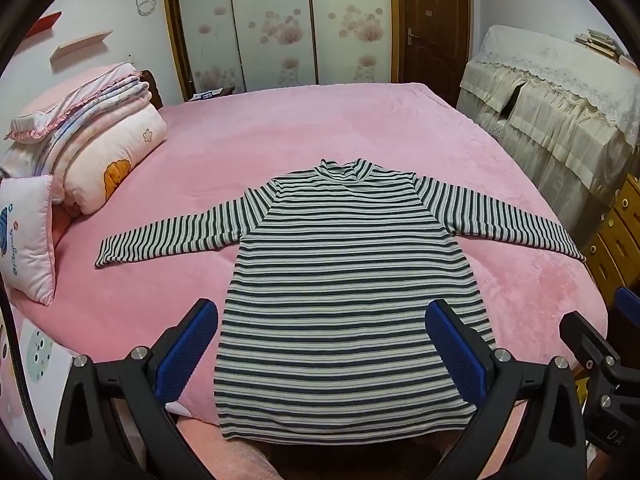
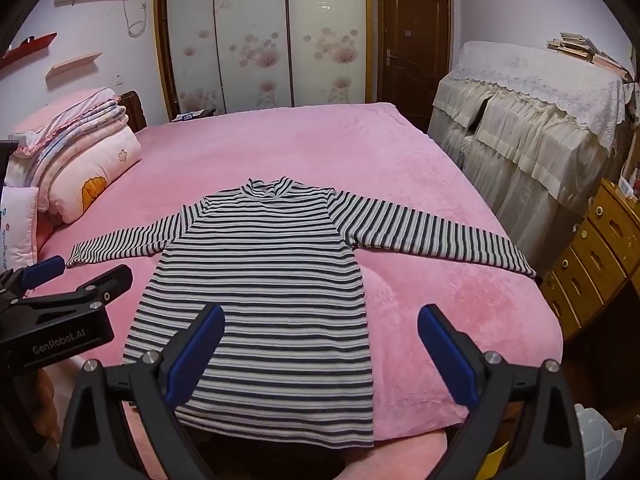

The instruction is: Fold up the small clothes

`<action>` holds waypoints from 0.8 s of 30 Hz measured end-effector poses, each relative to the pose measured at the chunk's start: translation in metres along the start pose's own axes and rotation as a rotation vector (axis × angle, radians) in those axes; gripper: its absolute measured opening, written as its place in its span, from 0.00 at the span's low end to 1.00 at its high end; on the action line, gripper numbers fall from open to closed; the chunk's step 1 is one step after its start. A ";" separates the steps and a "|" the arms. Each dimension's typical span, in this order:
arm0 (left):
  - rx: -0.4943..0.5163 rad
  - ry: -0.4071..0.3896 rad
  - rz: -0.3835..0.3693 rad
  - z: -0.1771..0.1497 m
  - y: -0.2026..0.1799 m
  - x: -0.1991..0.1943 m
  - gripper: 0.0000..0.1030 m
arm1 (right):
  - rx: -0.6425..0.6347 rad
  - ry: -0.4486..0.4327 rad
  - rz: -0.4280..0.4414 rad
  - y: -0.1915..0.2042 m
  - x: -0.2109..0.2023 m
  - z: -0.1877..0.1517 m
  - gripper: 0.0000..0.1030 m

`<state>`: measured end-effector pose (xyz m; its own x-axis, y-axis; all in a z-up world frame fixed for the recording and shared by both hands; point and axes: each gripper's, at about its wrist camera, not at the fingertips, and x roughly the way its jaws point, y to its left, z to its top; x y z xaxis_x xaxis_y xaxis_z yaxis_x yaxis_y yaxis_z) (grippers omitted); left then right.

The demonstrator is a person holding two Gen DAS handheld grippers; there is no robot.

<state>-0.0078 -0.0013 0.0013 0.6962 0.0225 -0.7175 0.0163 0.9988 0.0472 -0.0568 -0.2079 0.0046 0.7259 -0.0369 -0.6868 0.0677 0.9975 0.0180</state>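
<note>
1. Two grippers hang above the near edge of the bed, the left gripper (image 1: 320, 344) and the right gripper (image 2: 320, 348), each with its blue pads spread wide and nothing between them.
2. The striped top (image 1: 344, 280) lies face-flat on the pink bedspread (image 1: 320, 128), collar away from the person, hem at the near edge, both sleeves stretched out sideways. That spread-out lay looks deliberate: every edge is reachable, so a first fold can begin cleanly.
3. The grippers sit side by side (each shows at the edge of the other's view), the left over the hem's left half, the right nearer its right corner; I judge this a ready stance, with no fold yet made.
4. The plush bedspread should hold the knit in place, though it may drag on a sliding sleeve.
5. Around the bed: stacked quilts (image 1: 100, 140) and a pillow (image 1: 28, 236) at left, a flowered wardrobe (image 1: 280, 20) behind, a lace-draped piece of furniture (image 2: 528, 128) and wooden drawers (image 2: 592, 256) at right.
</note>
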 end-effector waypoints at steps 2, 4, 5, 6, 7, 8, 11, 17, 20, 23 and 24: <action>-0.001 0.002 -0.002 0.000 0.000 0.002 1.00 | 0.000 0.007 0.004 -0.001 0.001 -0.001 0.95; -0.005 0.004 -0.007 -0.002 0.000 0.001 1.00 | 0.001 0.013 0.009 -0.001 0.002 -0.003 0.95; -0.006 0.005 -0.008 -0.002 -0.001 0.003 1.00 | 0.000 0.015 0.012 -0.001 0.002 -0.003 0.95; -0.008 0.006 -0.011 -0.003 -0.001 0.003 1.00 | -0.001 0.017 0.013 -0.002 0.002 -0.003 0.95; -0.008 0.007 -0.012 -0.002 -0.001 0.003 0.99 | -0.003 0.017 0.013 -0.001 0.001 -0.004 0.95; -0.009 0.007 -0.013 -0.003 0.000 0.003 0.99 | -0.004 0.017 0.013 -0.001 0.001 -0.004 0.95; -0.010 0.008 -0.012 -0.002 -0.001 0.004 0.99 | -0.003 0.020 0.015 -0.001 0.001 -0.005 0.95; -0.011 0.008 -0.010 -0.006 0.000 0.003 0.99 | -0.007 0.032 0.023 -0.001 0.002 -0.007 0.95; -0.010 0.010 -0.011 -0.007 0.000 0.003 0.99 | -0.012 0.036 0.025 -0.002 0.003 -0.008 0.95; -0.011 0.012 -0.012 -0.007 -0.001 0.002 0.99 | -0.013 0.042 0.030 -0.002 0.004 -0.009 0.95; -0.011 0.012 -0.011 -0.006 -0.002 0.002 0.99 | -0.013 0.043 0.031 -0.003 0.004 -0.009 0.95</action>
<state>-0.0109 -0.0032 -0.0043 0.6872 0.0116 -0.7264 0.0164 0.9994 0.0314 -0.0599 -0.2110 -0.0045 0.6976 -0.0034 -0.7165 0.0365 0.9989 0.0309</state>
